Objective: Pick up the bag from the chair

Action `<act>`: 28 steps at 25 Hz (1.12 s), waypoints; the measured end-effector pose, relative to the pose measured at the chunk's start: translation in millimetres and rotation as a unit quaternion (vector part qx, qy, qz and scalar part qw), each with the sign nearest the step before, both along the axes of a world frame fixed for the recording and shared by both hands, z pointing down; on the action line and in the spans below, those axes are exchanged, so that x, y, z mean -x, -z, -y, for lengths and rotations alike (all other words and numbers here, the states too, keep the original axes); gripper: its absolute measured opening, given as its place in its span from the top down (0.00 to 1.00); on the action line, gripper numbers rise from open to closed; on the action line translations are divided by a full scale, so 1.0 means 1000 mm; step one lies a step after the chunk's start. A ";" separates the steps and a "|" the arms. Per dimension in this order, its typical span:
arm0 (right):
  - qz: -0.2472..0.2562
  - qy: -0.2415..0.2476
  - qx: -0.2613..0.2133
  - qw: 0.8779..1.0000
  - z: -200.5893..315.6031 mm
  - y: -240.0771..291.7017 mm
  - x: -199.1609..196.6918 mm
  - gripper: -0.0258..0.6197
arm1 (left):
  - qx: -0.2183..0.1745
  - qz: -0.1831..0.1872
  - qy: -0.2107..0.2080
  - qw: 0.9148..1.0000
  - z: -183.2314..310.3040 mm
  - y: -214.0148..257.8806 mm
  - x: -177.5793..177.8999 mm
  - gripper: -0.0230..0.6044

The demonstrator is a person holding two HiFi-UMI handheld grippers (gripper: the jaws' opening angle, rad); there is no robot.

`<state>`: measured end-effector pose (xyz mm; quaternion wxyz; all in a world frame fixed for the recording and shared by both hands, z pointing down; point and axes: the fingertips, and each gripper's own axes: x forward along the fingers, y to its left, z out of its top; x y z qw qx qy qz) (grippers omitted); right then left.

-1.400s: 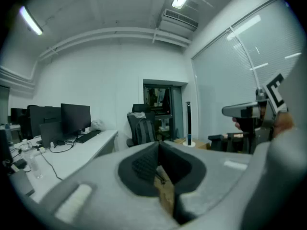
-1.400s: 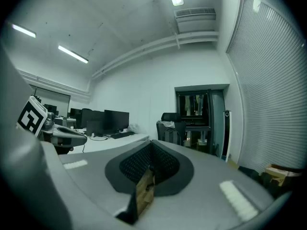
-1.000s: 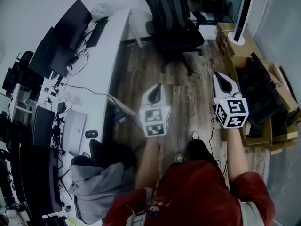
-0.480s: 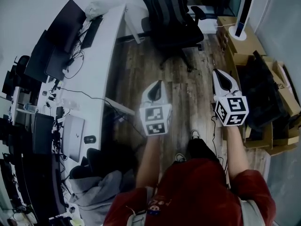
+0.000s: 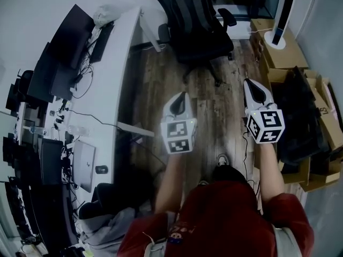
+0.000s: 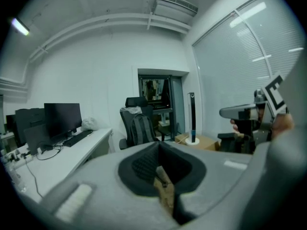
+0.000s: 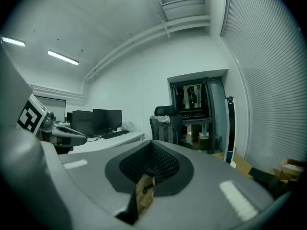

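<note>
Both grippers are closed tip to tip and empty: the left gripper (image 5: 180, 98) and right gripper (image 5: 252, 85) hang over the wood floor (image 5: 155, 84). The bag (image 5: 193, 12), a dark backpack, stands on the chair (image 5: 206, 44) at twelve o'clock, well apart. It is probably soft, saggy and somewhat heavy, so the top handle or a shoulder strap looks like the surest hold.

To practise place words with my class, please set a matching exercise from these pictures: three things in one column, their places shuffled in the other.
Things:
1. bag
2. monitor
3. white tower

Places:
A. standing on a cardboard box
B. on the black office chair
C. on the white desk

Pairs: 1-B, 2-C, 3-A
</note>
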<state>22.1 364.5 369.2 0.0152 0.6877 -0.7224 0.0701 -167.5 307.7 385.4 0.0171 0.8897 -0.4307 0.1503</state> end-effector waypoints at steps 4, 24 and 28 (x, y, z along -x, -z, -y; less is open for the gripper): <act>0.010 0.010 -0.004 1.000 0.030 0.004 -0.028 0.96 | -0.008 0.004 0.006 1.000 0.027 0.006 -0.027 0.97; -0.005 0.024 -0.007 1.000 0.171 0.009 -0.046 0.96 | -0.010 -0.013 0.016 1.000 0.166 0.002 -0.045 0.97; -0.012 0.019 -0.008 1.000 0.224 0.015 -0.042 0.96 | -0.010 -0.019 0.015 1.000 0.221 0.004 -0.038 0.97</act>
